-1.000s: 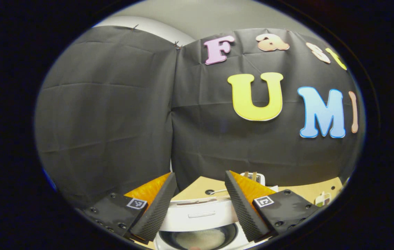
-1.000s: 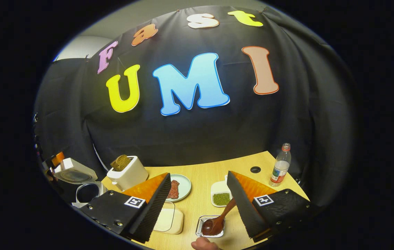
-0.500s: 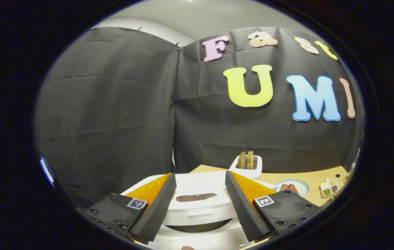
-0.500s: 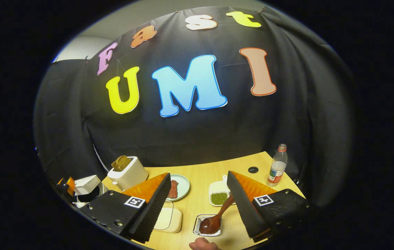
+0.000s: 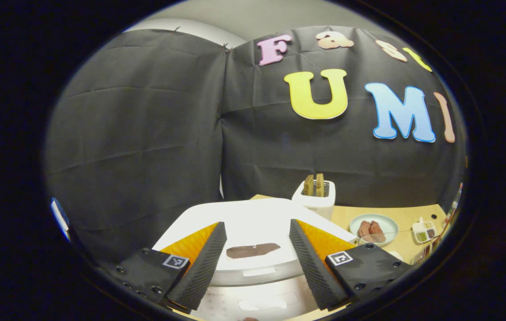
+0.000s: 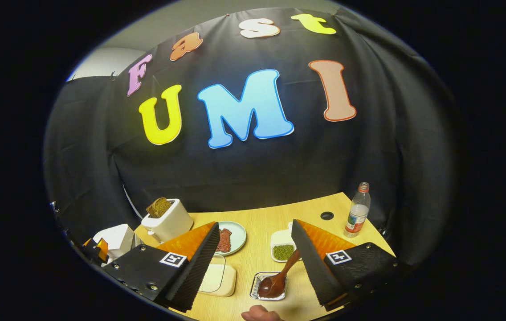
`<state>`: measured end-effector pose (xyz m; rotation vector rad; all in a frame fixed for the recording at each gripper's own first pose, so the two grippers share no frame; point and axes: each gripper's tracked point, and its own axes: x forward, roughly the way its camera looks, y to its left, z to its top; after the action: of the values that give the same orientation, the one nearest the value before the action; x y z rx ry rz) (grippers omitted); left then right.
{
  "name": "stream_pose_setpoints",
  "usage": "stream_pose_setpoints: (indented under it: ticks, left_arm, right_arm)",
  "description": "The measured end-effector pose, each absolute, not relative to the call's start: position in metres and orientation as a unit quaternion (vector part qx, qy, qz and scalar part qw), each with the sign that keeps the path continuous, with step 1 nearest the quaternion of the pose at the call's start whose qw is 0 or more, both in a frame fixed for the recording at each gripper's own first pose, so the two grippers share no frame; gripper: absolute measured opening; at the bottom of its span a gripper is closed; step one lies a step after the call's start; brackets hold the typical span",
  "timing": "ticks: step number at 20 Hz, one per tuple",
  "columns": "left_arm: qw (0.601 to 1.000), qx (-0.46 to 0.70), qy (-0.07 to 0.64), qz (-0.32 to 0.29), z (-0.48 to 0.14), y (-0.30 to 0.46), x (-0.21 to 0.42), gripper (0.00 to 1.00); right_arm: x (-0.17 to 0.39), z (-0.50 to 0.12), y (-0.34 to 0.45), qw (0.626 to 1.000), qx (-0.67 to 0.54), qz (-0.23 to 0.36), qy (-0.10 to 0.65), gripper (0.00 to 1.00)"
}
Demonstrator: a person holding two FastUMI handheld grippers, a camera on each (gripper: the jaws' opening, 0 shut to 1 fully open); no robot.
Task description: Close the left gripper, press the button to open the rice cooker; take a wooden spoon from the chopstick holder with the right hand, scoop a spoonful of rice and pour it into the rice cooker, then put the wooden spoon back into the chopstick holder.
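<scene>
Between the spread fingers of the left gripper (image 5: 253, 263), in the left gripper view, sits the white rice cooker (image 5: 253, 223), its lid down flat and a dark oblong mark on the lid just ahead of the fingertips; neither finger touches it. Past the right finger stands a white toaster (image 5: 315, 199) with two slices poking up, and farther right a pale plate (image 5: 389, 225) with reddish pieces on the wooden table (image 5: 404, 214). In the right gripper view, the right gripper (image 6: 253, 261) is likewise spread wide and grips nothing. Between its fingers, low down, the wooden spoon (image 6: 279, 276) rests with its bowl in a small foil tray (image 6: 256, 285) and its handle slanting up toward the right finger (whether it touches that finger cannot be told). Just ahead is a white dish of green beans (image 6: 283, 249), and beyond the right finger a water bottle (image 6: 357, 209) stands upright. A fingertip of a hand (image 6: 259, 314) shows at the bottom edge.
</scene>
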<state>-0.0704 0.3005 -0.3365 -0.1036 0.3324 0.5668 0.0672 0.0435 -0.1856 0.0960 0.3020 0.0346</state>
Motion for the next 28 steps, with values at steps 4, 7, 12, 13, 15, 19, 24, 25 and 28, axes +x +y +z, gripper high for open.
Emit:
stream_pose_setpoints:
  ticks: [4,7,12,13,15,19,24,25,28]
  left_arm:
    - [0.939,-0.066,0.217,0.259,-0.368,0.289,-0.083,1.00]
    - [0.937,-0.067,0.226,0.257,-0.367,0.286,-0.084,1.00]
    - [0.935,-0.088,0.250,0.236,-0.370,0.279,-0.086,1.00]
    - [0.937,-0.085,0.246,0.232,-0.368,0.278,-0.086,1.00]
    - [0.944,-0.072,0.236,0.221,-0.363,0.278,-0.086,1.00]
    - [0.950,-0.082,0.218,0.208,-0.338,0.265,-0.088,1.00]
    - [0.982,-0.032,0.115,0.149,-0.214,0.219,-0.048,0.97]
    - [0.987,-0.027,0.097,0.126,-0.187,0.201,-0.037,1.00]
    - [0.995,-0.015,0.060,0.074,-0.118,0.151,-0.012,0.98]
  right_arm:
    - [0.064,-0.192,0.044,0.985,0.063,0.016,0.161,0.98]
    - [0.061,-0.196,0.045,0.984,0.068,0.017,0.166,0.99]
    - [0.056,-0.200,0.050,0.982,0.080,0.023,0.172,0.98]
    - [0.055,-0.201,0.050,0.981,0.081,0.024,0.173,0.98]
    - [0.053,-0.201,0.051,0.981,0.082,0.026,0.172,0.98]
    - [0.049,-0.180,0.042,0.987,0.067,0.024,0.147,0.98]
    - [0.043,-0.122,0.026,0.996,0.029,0.004,0.081,0.98]
    - [0.041,-0.103,0.028,0.998,0.023,0.003,0.060,0.98]
    - [0.034,-0.061,0.026,1.000,0.011,-0.001,0.029,0.98]
